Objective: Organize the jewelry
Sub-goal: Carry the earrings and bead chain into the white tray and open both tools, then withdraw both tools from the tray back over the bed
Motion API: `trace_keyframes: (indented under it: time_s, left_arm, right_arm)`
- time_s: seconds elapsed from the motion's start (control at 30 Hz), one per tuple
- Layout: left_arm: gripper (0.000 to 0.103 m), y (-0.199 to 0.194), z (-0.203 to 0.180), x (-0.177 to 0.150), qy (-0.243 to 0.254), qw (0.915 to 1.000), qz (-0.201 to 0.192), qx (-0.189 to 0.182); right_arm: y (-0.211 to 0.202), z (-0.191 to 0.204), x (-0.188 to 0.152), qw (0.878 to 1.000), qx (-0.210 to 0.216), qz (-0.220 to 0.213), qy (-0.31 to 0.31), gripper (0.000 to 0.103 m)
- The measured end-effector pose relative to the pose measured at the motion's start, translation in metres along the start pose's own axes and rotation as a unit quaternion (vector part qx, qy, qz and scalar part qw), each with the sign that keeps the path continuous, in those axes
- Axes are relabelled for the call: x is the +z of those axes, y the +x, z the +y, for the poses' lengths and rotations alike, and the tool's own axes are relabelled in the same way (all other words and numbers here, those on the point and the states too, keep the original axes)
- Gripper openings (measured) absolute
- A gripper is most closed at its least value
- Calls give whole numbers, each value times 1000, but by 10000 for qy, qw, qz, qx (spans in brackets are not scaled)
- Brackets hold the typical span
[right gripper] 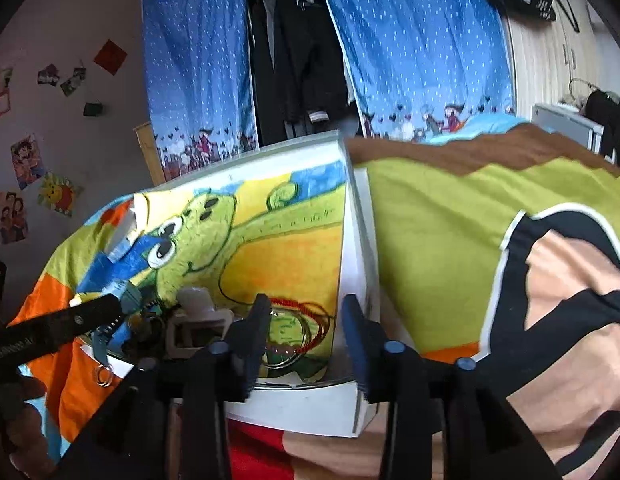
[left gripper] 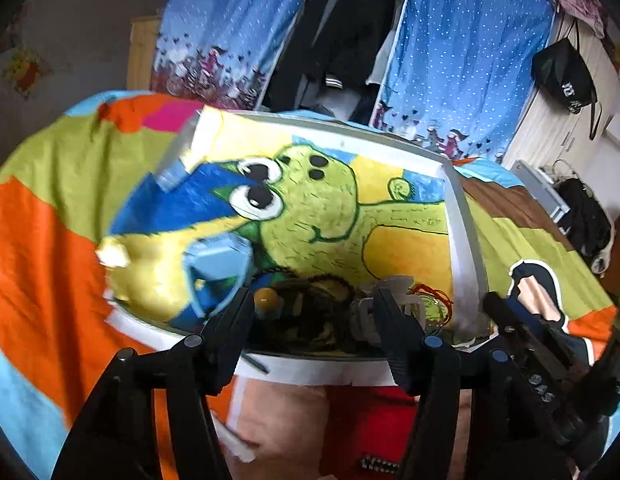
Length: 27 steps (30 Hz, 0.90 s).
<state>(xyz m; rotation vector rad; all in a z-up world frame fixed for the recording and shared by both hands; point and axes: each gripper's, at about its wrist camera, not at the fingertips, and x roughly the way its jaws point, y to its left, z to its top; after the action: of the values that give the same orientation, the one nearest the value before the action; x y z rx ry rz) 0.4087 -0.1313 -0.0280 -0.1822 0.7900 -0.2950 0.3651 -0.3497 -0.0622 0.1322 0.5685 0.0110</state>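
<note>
Both pairs of fingers stand partly open and empty: my left gripper (left gripper: pixel 314 320) straddles the tangled dark bead strings (left gripper: pixel 310 312), my right gripper (right gripper: pixel 306 344) frames the red and silver wire bangles (right gripper: pixel 306 332). Jewelry heaps at six o'clock of the white-framed frog painting (left gripper: pixel 390 208), probably a sorting surface.

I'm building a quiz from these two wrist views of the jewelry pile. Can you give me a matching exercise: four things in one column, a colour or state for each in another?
Things:
1. string bracelet
2. hair claw clip
3. round bead
4. left gripper

Colour or state:
a. amber
b. open, nothing between its fingers
c. red
d. pale beige

Pairs: 1-c, 2-d, 3-a, 4-b. All the small items lie on the frog painting.
</note>
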Motion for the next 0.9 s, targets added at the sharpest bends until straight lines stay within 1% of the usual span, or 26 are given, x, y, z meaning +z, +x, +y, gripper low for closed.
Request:
trace_keyframes:
  time_s: [0.03,0.07,0.1,0.13,0.2,0.23,0.27,0.3,0.4,0.43,0.53,0.67,0.77,0.9]
  left_arm:
    - [58,-8,-2,0,44,10000,-34,73]
    - [60,-17,-3,1,104,9998,-97,152]
    - [67,-25,-6,1,162,9994,-173,239]
    - [80,-37,-9,0,229,9986,-297,367]
    - [94,-57,-13,-3,325,9963,-573,546]
    - [99,-70,-15,-5,379,9943,-770,640]
    - [101,-83,-17,-8,444,9915,-967,747]
    - [101,-95,-18,-10,505,9885,-1147,850]
    - [101,-128,-17,-18,573,9822,-1469,1022]
    - [101,-137,-15,-21,570,9807,-1548,1049]
    - [101,-166,-9,-31,561,9769,-1758,1079]
    - [101,-197,-2,-44,552,9736,-1916,1112]
    - [101,-218,2,-58,623,9712,-2001,1133]
    - [101,-246,6,-82,711,9687,-2072,1165]
  right_arm:
    - [-10,0,1,9999,27,-125,-8,49]
    - [-16,1,3,9998,46,-204,-8,57]
    - [-24,1,4,9996,71,-288,-8,66]
    - [-36,2,5,9990,141,-423,-13,70]
    - [-52,4,8,9979,247,-598,-15,85]
    - [-63,6,9,9969,339,-708,-8,90]
    - [-72,7,10,9959,421,-797,-26,99]
    - [-80,10,10,9949,485,-876,-77,103]
    - [-102,18,12,9923,471,-1122,-238,103]
    - [-113,22,12,9906,437,-1270,-276,103]
    - [-136,28,10,9869,467,-1521,-264,103]
    - [-165,39,5,9822,527,-1785,-269,103]
    - [-185,49,-2,9797,510,-1903,-360,103]
    - [-212,64,-18,9789,424,-1908,-587,103]
